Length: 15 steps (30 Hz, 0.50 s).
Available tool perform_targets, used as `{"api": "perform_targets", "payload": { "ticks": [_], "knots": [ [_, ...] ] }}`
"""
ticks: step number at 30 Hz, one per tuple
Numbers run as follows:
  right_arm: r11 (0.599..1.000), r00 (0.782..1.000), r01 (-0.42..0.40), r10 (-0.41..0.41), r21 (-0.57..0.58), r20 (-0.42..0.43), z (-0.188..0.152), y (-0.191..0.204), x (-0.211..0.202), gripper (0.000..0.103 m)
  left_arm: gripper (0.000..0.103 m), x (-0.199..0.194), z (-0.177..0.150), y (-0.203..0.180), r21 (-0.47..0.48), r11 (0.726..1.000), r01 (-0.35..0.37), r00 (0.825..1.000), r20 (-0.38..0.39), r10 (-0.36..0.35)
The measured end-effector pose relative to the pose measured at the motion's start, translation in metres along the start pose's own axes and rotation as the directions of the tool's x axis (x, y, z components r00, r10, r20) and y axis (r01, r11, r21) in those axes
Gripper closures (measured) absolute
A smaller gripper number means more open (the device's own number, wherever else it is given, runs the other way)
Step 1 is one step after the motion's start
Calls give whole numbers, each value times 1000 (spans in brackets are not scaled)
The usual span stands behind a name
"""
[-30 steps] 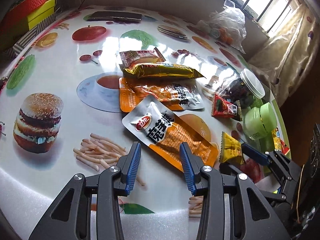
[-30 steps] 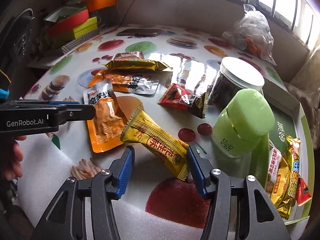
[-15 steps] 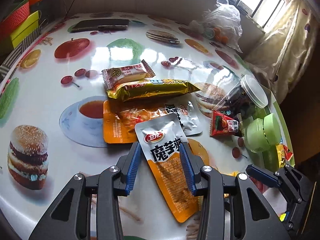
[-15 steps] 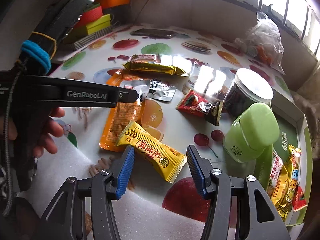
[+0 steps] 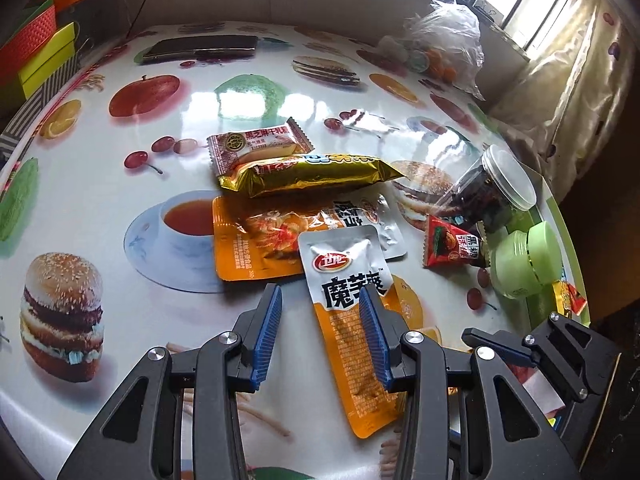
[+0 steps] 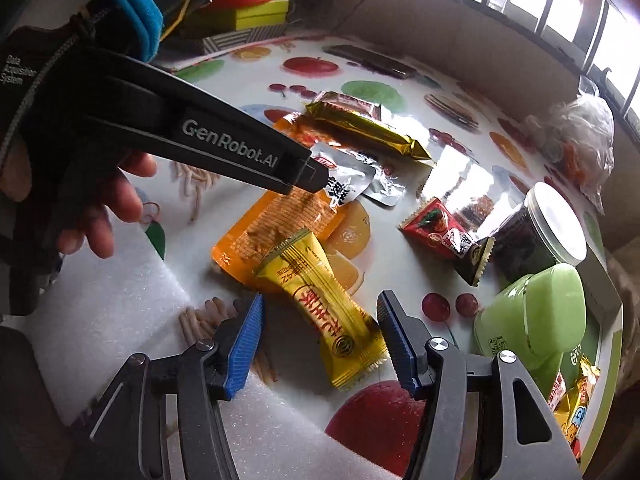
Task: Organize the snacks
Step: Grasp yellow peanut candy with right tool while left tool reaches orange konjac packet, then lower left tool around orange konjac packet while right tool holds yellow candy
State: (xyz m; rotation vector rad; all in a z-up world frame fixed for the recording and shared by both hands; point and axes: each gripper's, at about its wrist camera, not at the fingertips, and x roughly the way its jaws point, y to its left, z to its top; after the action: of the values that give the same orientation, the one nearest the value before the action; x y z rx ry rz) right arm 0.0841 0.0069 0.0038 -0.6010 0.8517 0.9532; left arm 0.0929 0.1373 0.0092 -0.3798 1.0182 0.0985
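Note:
An orange and silver pouch (image 5: 348,320) lies flat on the printed table, its lower half under my left gripper (image 5: 320,332). The gripper's right pad (image 5: 372,336) hangs over the pouch, the left pad is clear of it, and the jaws stand apart. A yellow snack bar (image 6: 320,312) lies lengthwise between the fingers of my right gripper (image 6: 320,344). Those jaws are opening and neither pad touches the bar. In the right wrist view the left gripper (image 6: 318,178) reaches in from the left over the same pouch (image 6: 276,224).
Farther back lie a gold bar (image 5: 308,174), a brown cake wrapper (image 5: 256,146) and a second orange pouch (image 5: 256,240). A red packet (image 5: 448,246), a clear jar (image 5: 488,192) and a green tub (image 5: 524,262) stand at the right by a green box (image 6: 612,380) that holds snacks.
My left gripper moved forward until the orange and silver pouch lay between its fingers. My right gripper rolled, and its jaws widened around the yellow bar.

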Motion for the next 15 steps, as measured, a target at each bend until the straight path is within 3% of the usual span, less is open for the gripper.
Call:
{"api": "perform_targets", "payload": {
  "ticks": [7, 13, 15],
  "knots": [
    [992, 999, -46, 48, 120, -13, 0, -14, 4, 45, 61, -3, -3, 3, -18, 1000, 8, 1000, -2, -8],
    [981, 1000, -16, 14, 191, 11, -8, -22, -3, 75, 61, -3, -5, 0, -25, 1000, 13, 1000, -11, -13],
    [979, 1000, -8, 4, 204, 16, -11, -23, -5, 75, 61, -4, -6, -1, -30, 999, 16, 1000, -13, -17]
  ]
}}
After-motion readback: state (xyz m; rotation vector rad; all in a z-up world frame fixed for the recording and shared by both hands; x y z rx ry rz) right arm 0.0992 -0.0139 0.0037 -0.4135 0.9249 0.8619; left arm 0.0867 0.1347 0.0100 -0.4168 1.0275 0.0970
